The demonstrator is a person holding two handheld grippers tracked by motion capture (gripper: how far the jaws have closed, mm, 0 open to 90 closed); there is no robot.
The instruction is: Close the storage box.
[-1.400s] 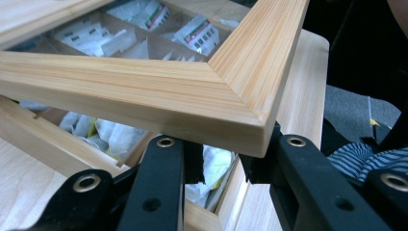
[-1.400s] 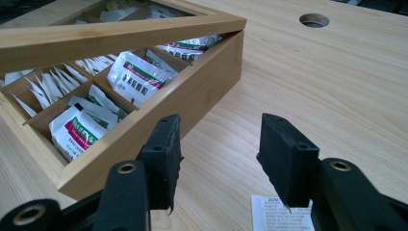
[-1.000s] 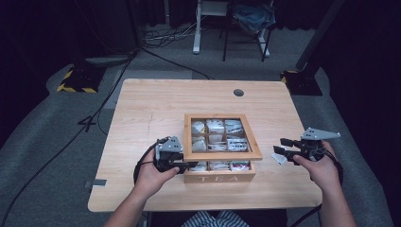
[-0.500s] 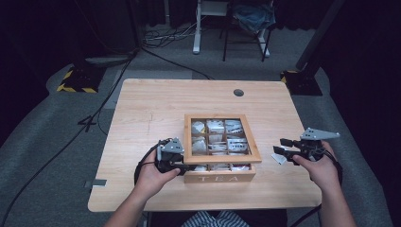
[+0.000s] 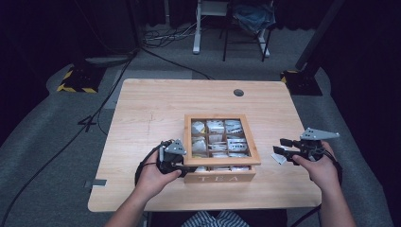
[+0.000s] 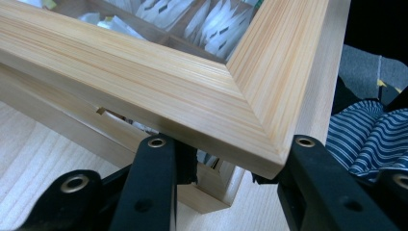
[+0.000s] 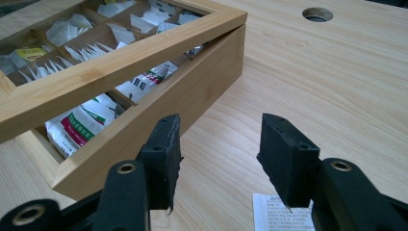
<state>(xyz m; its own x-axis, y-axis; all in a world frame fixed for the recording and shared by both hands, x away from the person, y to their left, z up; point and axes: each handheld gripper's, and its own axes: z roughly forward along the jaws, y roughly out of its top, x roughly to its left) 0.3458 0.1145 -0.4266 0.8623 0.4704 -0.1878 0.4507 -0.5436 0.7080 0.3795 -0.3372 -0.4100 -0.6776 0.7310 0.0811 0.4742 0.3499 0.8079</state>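
A wooden tea box point(image 5: 220, 178) marked TEA stands near the table's front edge, with several compartments of tea packets. Its glass-paned lid point(image 5: 222, 161) is lifted a little at the front, and the right gripper view shows the gap under the lid point(image 7: 120, 67). My left gripper point(image 5: 182, 165) is at the lid's front left corner. That corner of the lid point(image 6: 250, 120) lies between its jaws point(image 6: 226, 144). They have just been opening slightly and still bear on it. My right gripper point(image 5: 279, 150) hovers open to the right of the box, over a loose white tea packet point(image 7: 281, 214).
The wooden table point(image 5: 156, 113) has a round cable hole point(image 5: 239, 92) at the back. A striped garment point(image 6: 370, 139) of the person shows past the table's front edge. Dark floor, cables and a chair lie beyond the table.
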